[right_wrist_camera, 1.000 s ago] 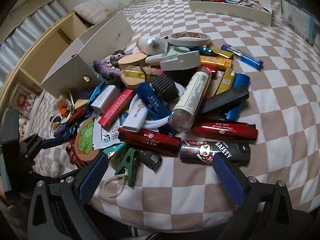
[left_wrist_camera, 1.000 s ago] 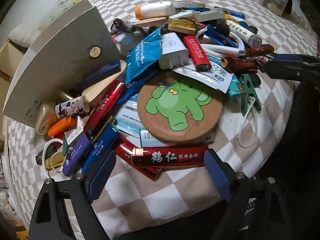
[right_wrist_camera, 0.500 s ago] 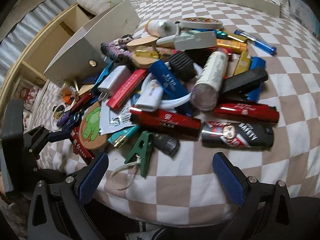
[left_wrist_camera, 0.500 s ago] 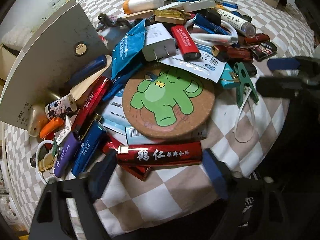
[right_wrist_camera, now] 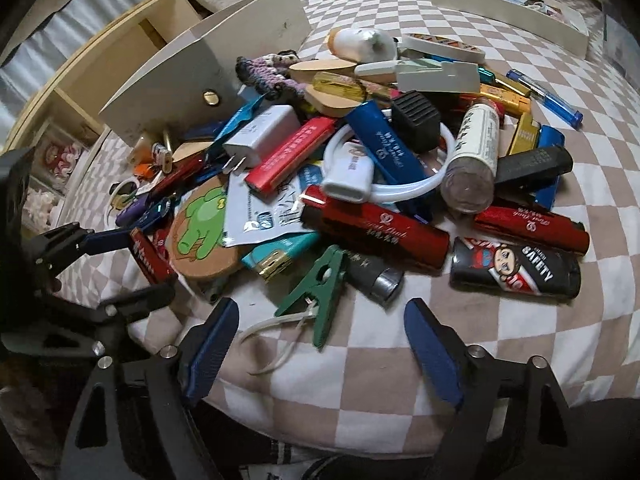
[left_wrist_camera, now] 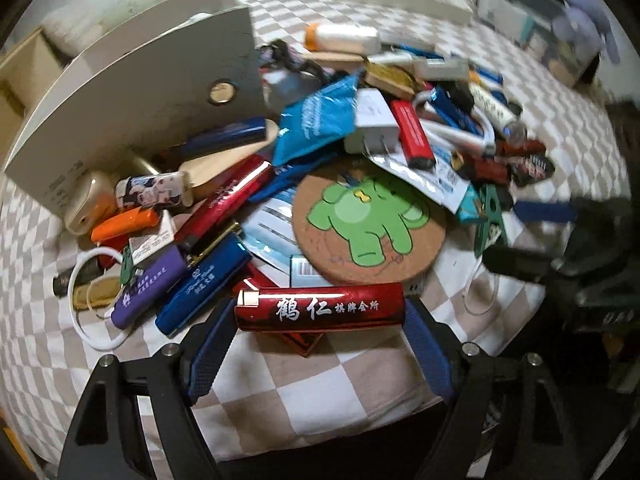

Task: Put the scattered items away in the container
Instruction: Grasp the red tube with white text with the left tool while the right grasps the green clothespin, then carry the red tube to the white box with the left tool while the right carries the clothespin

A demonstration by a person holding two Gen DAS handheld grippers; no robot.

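A heap of lighters, chargers and small items lies on the checked cloth beside a tipped white box point(left_wrist_camera: 140, 92). My left gripper point(left_wrist_camera: 320, 312) is shut on a red lighter with white characters point(left_wrist_camera: 320, 306), its blue pads pressing on both ends. The right wrist view shows that same left gripper point(right_wrist_camera: 152, 262) at the left edge with the red lighter point(right_wrist_camera: 150, 256) in it. My right gripper point(right_wrist_camera: 322, 308) is closing. A green clothes peg point(right_wrist_camera: 320, 292) with a white cord lies between its fingertips, and the pads stand apart from it.
A round cork coaster with a green figure point(left_wrist_camera: 368, 220) lies just behind the red lighter. A black lighter marked SAFETY point(right_wrist_camera: 516, 272) and a dark red one point(right_wrist_camera: 376, 232) lie near the peg. A shallow white tray point(right_wrist_camera: 512, 4) stands far back. A wooden shelf point(right_wrist_camera: 100, 52) is behind the box.
The left jaws have closed onto the ends of the red lighter. The right gripper has come nearer the green peg and its jaws have narrowed.
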